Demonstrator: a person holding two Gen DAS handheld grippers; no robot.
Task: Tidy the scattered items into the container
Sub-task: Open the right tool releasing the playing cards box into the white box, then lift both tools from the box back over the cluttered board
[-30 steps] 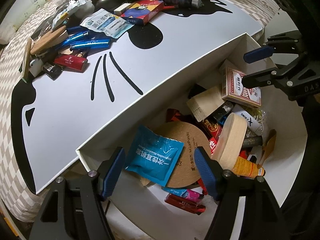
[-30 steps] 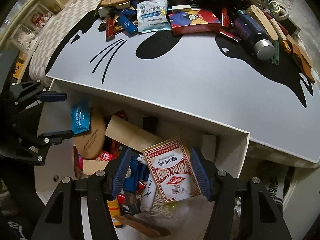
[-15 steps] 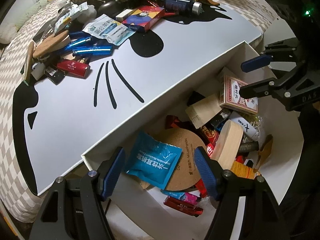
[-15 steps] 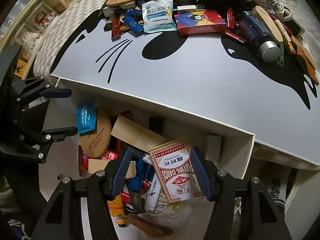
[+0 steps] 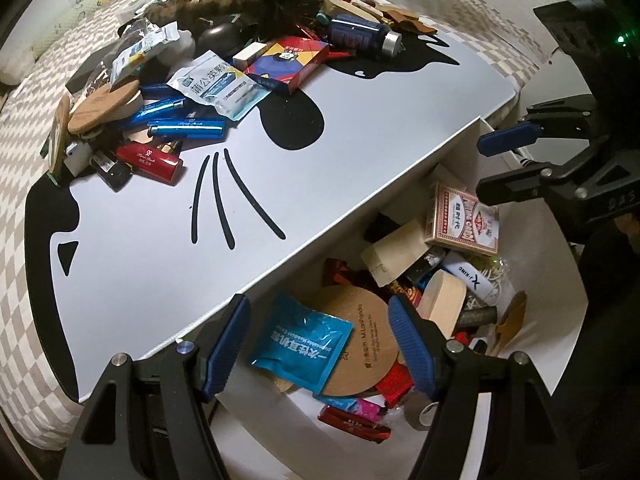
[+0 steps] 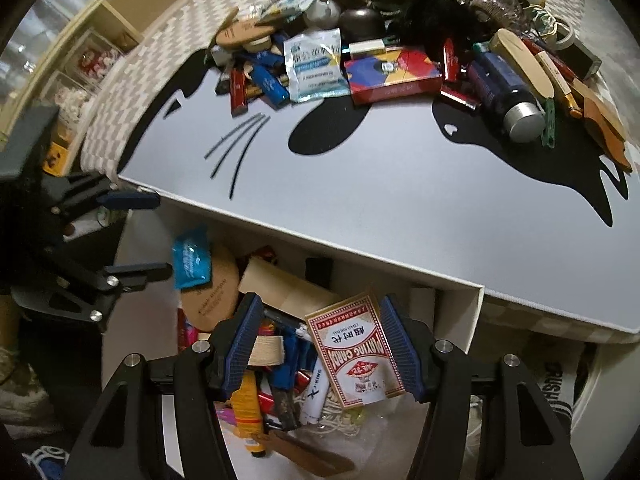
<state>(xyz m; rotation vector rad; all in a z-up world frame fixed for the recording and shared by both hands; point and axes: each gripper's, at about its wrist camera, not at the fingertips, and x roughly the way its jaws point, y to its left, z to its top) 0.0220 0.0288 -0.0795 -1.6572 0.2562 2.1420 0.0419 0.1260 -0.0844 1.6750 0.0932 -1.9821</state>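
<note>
A white container (image 5: 560,320) stands below the table's front edge, holding a blue sachet (image 5: 300,344), a round cork coaster (image 5: 366,344), a red playing-card box (image 5: 464,220) and several other small things. My left gripper (image 5: 316,308) hangs open above the sachet and coaster, touching nothing. The right gripper (image 6: 320,304) is open above the card box (image 6: 352,348), which lies loose in the container (image 6: 476,312). Scattered on the mat are blue lighters (image 5: 188,126), a red lighter (image 5: 150,158), a white sachet (image 5: 218,84), a colourful box (image 5: 288,60) and a dark blue bottle (image 5: 360,34).
The grey mat with a black cat drawing (image 5: 160,260) covers the table; its near half is bare. A dense pile of brushes, cords and wooden pieces (image 6: 440,8) fills the far edge. Shelving (image 6: 92,52) stands at the left. The other gripper shows in each view (image 5: 482,168), (image 6: 148,236).
My left gripper has risen and drawn back a little, so more of the table pile shows. The right view tilted slightly. Both grippers stayed open and nothing in the container moved.
</note>
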